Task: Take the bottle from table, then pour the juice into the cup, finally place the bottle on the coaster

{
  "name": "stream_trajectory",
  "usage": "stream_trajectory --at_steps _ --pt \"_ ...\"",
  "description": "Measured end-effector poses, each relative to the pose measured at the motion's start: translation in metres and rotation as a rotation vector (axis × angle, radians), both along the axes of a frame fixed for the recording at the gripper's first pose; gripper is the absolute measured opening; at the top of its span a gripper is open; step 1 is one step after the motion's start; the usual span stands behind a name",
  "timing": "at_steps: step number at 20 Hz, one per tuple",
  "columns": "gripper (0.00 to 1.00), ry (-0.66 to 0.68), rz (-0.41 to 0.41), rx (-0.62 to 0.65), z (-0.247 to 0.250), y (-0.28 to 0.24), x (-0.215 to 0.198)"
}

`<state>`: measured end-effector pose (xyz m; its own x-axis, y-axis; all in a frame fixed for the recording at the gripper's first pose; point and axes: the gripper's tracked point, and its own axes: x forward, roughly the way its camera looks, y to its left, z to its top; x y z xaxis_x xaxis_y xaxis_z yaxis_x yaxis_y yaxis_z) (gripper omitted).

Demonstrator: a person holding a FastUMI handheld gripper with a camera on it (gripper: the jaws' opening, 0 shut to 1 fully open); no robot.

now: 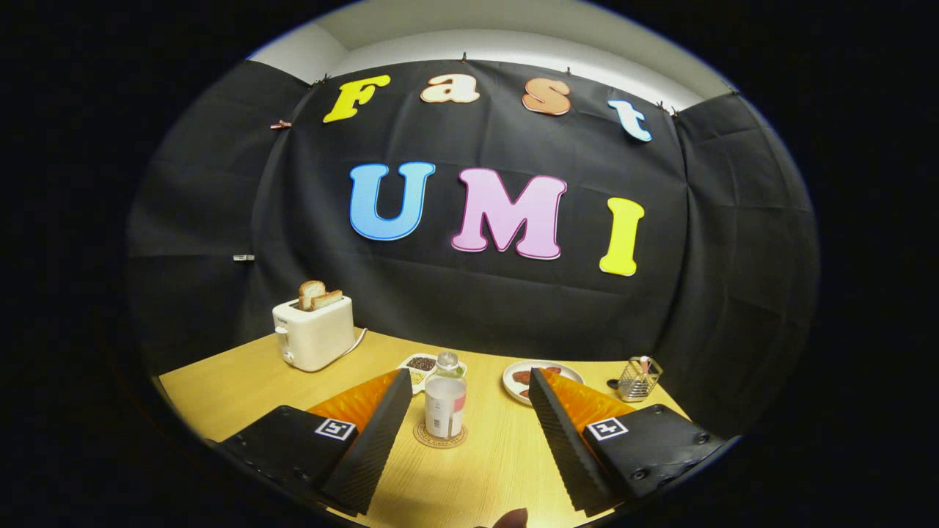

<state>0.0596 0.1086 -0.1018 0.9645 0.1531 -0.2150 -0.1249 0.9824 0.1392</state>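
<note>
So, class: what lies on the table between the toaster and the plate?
In the gripper view: a divided snack dish and the bottle, between toaster and plate.

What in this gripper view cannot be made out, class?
- Bottle on its coaster, between the open gripper's fingers: label too small, juice level unclear.
- Plate: partly hidden by a finger.
- Divided dish: contents too small, partly behind the bottle.
- Wire holder: contents too small.
</note>
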Motion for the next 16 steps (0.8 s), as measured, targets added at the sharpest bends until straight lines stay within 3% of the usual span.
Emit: stream_trajectory --at_steps 8,16 --pt "0.98 -0.068 -0.096 -0.033 0.074 -0.029 -0.03" --pt "0.98 -0.095 -0.133 -0.042 0.09 -0.052 -0.05"
